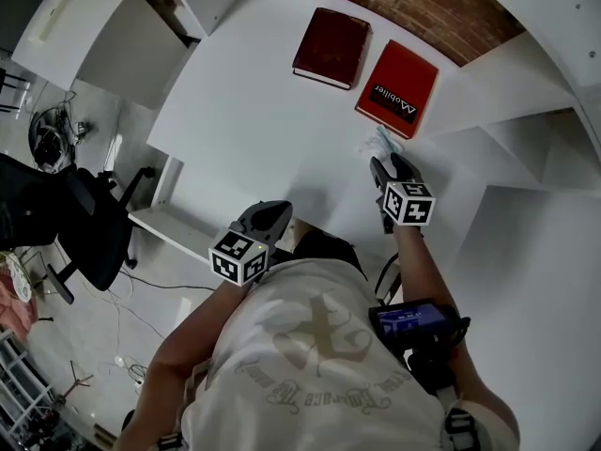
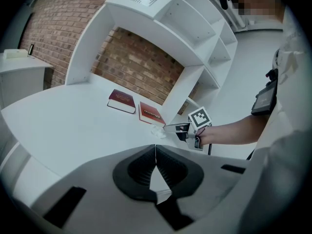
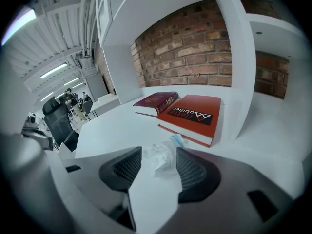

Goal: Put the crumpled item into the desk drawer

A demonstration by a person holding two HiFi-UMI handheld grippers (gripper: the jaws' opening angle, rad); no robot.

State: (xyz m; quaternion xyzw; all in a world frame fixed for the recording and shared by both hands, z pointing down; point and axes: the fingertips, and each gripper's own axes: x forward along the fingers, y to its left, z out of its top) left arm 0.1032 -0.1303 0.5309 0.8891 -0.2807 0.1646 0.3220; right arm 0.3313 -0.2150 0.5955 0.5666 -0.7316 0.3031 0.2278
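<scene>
We're looking at a small crumpled wad [image 3: 160, 159], mostly white with a bit of pale blue sticking out at the top. It looks like paper or tissue to us. It's sitting on the white tabletop [image 1: 254, 111], just off the near corner of the red book [image 1: 398, 87], right in the gap between the spread jaws of the right hand-held gripper [image 1: 385, 160].

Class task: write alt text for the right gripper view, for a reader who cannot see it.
The right gripper has its jaws apart around a crumpled white wad on a white desk. Just behind lie a red book and a dark red book, before a brick wall.
</scene>
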